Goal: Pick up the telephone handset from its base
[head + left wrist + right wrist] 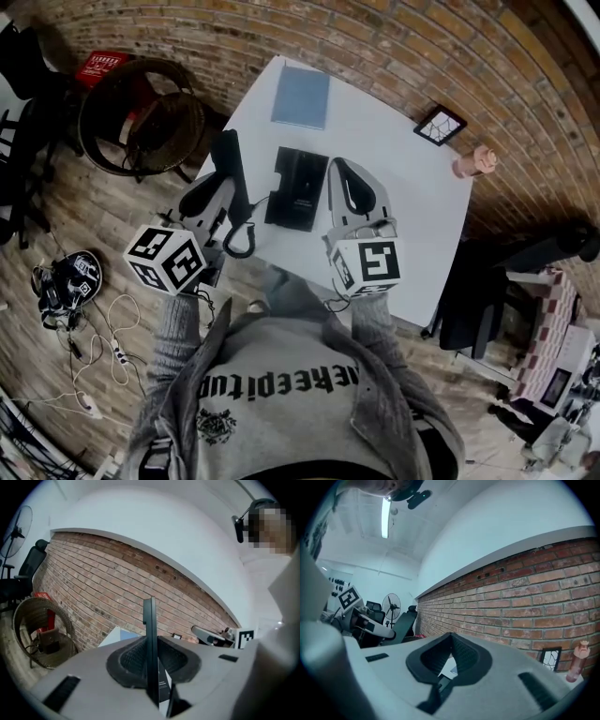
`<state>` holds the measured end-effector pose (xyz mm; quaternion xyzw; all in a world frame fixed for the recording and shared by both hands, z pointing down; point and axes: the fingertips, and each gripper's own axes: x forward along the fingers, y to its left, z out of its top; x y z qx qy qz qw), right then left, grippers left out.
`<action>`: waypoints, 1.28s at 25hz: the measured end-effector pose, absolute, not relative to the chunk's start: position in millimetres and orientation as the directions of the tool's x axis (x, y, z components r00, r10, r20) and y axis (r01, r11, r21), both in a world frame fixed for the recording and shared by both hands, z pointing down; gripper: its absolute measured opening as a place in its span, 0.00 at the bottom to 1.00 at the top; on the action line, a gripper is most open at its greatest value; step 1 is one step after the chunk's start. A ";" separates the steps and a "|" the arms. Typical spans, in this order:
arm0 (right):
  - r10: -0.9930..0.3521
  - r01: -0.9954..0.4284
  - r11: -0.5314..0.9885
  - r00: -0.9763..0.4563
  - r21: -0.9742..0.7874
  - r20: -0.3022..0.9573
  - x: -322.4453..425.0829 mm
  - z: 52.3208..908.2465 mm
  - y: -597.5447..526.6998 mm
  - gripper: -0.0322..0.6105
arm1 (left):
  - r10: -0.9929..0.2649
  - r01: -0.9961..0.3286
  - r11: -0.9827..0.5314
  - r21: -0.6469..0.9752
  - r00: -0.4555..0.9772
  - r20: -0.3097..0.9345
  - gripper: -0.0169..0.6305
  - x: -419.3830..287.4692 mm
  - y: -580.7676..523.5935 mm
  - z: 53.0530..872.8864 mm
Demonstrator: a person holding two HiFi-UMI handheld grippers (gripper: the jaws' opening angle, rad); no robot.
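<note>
- The white table fills the middle of the head view, set against a brick wall.
- A wicker chair sits on the floor at the upper left.
- My left gripper is at centre-left, over the table's left edge. Its jaws are clamped on the handset, one pad pressing each side.
- My right gripper hangs just right of centre. Its jaws are pressed together with nothing between them, their tips meeting in the right gripper view.
- The black telephone base lies on the table between my two grippers, its cradle bare.
- The telephone handset stands edge-on and upright in my left jaws. In the head view it is just left of the base and apart from it.
- A blue notebook lies flat near the table's top edge.
- A black cord curls below the handset.
- A small framed picture is at the table's upper right corner.
- A pink bottle is just below that.
</note>
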<state>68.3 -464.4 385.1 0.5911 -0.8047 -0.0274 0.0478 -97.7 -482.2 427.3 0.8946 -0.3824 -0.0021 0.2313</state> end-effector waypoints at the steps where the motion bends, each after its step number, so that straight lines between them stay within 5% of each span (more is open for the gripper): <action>1: -0.954 -0.949 0.299 -0.296 0.102 0.040 67.8 382.5 -461.5 0.05 | -0.698 -0.691 -0.597 0.407 0.698 0.162 0.13 -101.6 -479.1 421.7; 32: -0.958 -0.950 0.257 -0.275 0.179 -0.082 51.4 316.0 -350.4 0.05 | -0.883 -0.856 -0.467 0.224 0.465 -0.063 0.13 -180.2 -379.5 318.0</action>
